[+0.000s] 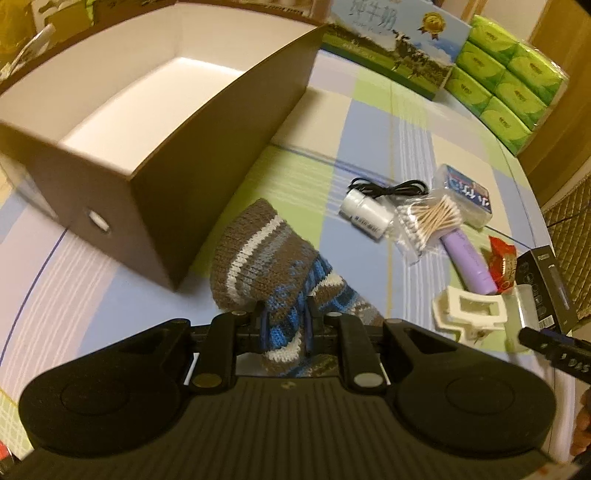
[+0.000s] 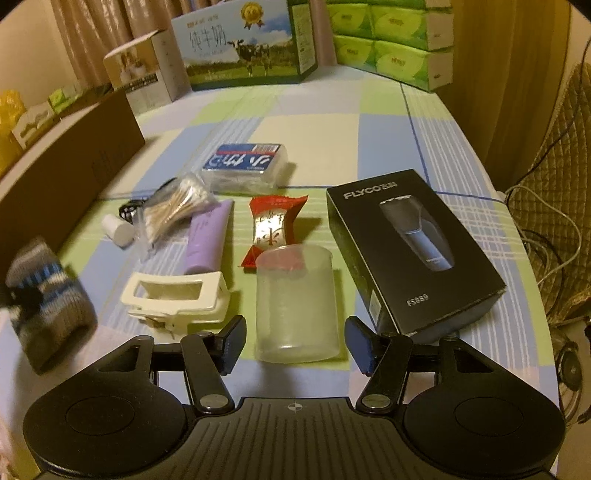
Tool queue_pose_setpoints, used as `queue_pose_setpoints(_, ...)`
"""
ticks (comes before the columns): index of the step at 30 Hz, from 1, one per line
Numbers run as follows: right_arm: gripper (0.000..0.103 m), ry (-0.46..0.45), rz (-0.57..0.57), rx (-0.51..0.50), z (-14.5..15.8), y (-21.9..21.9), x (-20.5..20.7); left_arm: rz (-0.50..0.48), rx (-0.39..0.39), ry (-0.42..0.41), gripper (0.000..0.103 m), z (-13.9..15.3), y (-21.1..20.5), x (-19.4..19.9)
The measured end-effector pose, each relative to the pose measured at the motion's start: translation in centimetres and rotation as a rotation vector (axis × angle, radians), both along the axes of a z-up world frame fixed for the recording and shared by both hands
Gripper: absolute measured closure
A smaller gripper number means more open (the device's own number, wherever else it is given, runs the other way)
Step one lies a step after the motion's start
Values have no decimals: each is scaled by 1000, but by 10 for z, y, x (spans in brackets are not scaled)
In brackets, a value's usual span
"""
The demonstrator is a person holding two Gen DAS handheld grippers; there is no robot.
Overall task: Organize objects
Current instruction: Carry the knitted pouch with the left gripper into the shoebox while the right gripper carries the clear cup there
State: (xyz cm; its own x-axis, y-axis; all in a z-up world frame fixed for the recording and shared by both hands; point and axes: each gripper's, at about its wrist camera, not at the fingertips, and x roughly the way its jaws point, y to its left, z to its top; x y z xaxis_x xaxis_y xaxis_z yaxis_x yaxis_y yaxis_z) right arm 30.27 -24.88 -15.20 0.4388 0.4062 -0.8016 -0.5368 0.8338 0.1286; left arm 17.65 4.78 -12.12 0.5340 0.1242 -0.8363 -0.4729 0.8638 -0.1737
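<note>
My left gripper (image 1: 284, 325) pinched the striped sock (image 1: 266, 258) just beside the open box (image 1: 221, 155); swabs (image 1: 428, 221) and clip (image 1: 469, 310) lay rightward.

A lived-in home, by every sign — the desk (image 2: 314, 122) wears a checked cloth of blue, green and cream, and household stock is piled along its far edge: a milk carton box (image 2: 240, 48) printed with cows, green tissue packs (image 2: 391, 40) stacked to the right. Curtains (image 2: 92, 33) hang behind on the left, and a quilted chair cover (image 2: 554, 155) stands at the right — domestic clutter throughout.
</note>
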Motion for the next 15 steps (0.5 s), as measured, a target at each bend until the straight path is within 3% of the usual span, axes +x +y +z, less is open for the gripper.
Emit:
queue_pose_setpoints(3, 46, -15, 0, -20, -6, 3, 2, -14, 18, -9, 89, 4, -4, 7)
queue_pose_setpoints(5, 55, -27, 9, -29, -9, 4, 3, -20, 24, -19, 89, 7, -6, 12)
queue_pose_setpoints(9, 55, -42, 34, -44, -7, 4, -1, -42, 54, -29, 89, 17, -11, 18)
queue_pose_setpoints(15, 55, -27, 17, 24, 15, -7, -16, -69, 39, -63, 89, 33, -13, 11)
